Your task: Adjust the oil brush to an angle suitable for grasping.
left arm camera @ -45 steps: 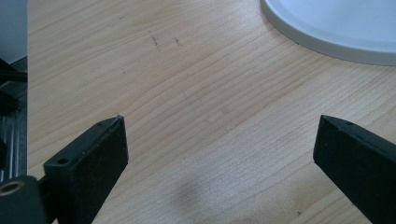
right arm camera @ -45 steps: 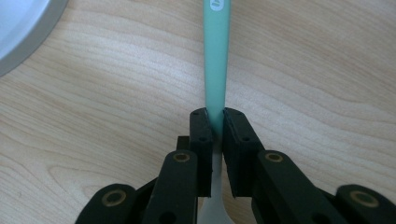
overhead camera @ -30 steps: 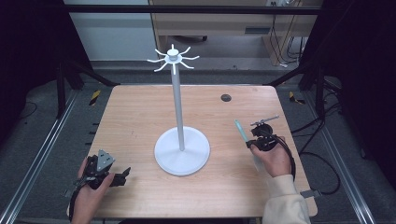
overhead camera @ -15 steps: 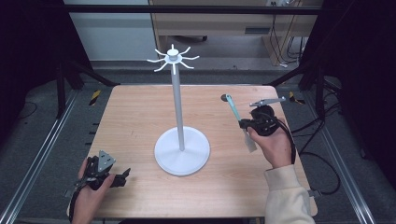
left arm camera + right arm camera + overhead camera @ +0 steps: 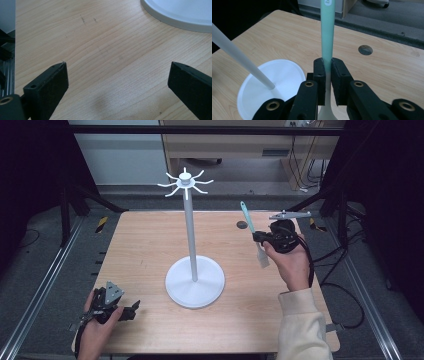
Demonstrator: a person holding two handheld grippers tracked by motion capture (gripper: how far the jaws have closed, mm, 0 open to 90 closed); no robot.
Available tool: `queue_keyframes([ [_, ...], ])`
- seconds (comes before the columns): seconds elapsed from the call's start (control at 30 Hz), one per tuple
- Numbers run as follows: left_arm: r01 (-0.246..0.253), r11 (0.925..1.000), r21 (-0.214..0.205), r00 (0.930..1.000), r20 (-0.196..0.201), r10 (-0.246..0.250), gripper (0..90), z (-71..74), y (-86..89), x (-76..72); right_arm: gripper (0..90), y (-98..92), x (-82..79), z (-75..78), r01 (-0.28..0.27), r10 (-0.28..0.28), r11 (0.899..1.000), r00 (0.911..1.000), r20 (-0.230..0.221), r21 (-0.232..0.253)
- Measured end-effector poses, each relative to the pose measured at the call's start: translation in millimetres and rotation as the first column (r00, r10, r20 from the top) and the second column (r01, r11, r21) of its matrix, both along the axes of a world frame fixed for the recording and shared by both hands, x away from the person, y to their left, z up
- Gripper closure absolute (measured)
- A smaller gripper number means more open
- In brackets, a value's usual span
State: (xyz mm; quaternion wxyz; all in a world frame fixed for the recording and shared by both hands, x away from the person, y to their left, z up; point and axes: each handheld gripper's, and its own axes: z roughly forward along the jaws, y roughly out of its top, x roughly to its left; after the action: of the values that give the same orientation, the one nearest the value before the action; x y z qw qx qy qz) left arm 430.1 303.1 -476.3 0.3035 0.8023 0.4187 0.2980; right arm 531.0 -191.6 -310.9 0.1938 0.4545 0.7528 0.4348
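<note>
A small spatula (image 5: 252,232) with a green handle and a white blade is up in the air over the right side of the bench (image 5: 145,245). It is at about 2 o'clock from the white stand (image 5: 194,280). Its green end points up and away, and its white blade hangs down. The right gripper (image 5: 261,237) has it. In the right gripper view the two black fingers (image 5: 319,75) are pressed tight on both sides of the spatula (image 5: 327,37), near where green turns to white. The person's right hand (image 5: 290,265) holds that gripper above the bench, with a pale sleeve (image 5: 302,325) behind it. The stand has a round flat base, a tall thin pole, and little curved hooks (image 5: 185,182) at the top. A small dark hole (image 5: 242,225) sits in the bench at about 1 o'clock from the stand. The left gripper (image 5: 131,310) is low at about 7 o'clock from the stand, in the left hand (image 5: 95,332). Its fingers (image 5: 50,85) are spread wide apart with nothing between them, just bare wood.
</note>
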Motion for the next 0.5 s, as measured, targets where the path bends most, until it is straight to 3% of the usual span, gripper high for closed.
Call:
queue_keyframes([
  [0.23, -0.006, 0.9998, -0.019, 0.9999, 0.011, 0.007, 2.7, 2.5, 1.7, -1.0, 82.6, -5.1, -15.5, 10.6, -0.011, 0.007, 0.998, 0.9973, 0.072, 0.054],
  [0.27, -0.007, 0.9998, -0.020, 0.9999, 0.013, 0.007, 2.7, 2.7, 1.7, -1.1, 82.5, -6.6, -21.2, 15.1, -0.015, 0.008, 0.997, 0.9950, 0.099, 0.072],
  [0.5, -0.006, 0.9997, -0.023, 0.9998, 0.019, 0.007, 2.7, 3.8, 2.2, -0.9, 82.6, -7.1, -33.2, 28.2, -0.034, 0.016, 0.994, 0.9863, 0.164, 0.107],
])
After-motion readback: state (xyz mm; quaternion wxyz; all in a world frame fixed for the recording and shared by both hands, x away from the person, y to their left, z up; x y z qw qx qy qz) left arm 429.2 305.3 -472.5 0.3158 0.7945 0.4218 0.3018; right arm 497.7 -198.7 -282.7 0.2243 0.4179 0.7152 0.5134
